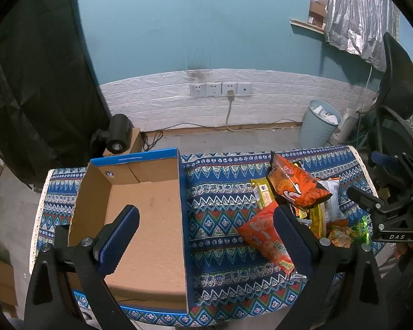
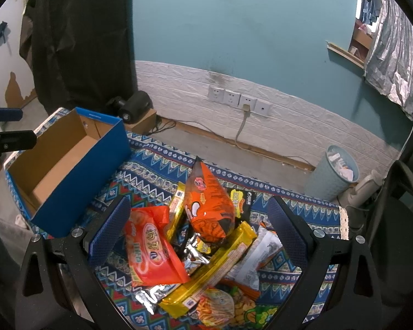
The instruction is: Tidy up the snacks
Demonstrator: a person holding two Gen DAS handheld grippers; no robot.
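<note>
An empty blue cardboard box (image 1: 151,220) stands on the left of a patterned tablecloth; it also shows in the right wrist view (image 2: 77,170). A pile of snack packets lies to its right: a puffed orange bag (image 1: 297,184) (image 2: 209,206) on top, a flat red-orange packet (image 1: 264,239) (image 2: 151,250), and a long yellow packet (image 2: 214,266). My left gripper (image 1: 206,236) is open and empty, spanning the box's right wall. My right gripper (image 2: 198,233) is open and empty, hovering over the pile with its fingers on either side.
The patterned tablecloth (image 1: 220,200) covers a small table. Beyond the table are a pale blue waste bin (image 1: 318,126), wall sockets with a cable (image 1: 220,89), a black device on a box (image 1: 118,134), and a black chair (image 1: 396,88) at right.
</note>
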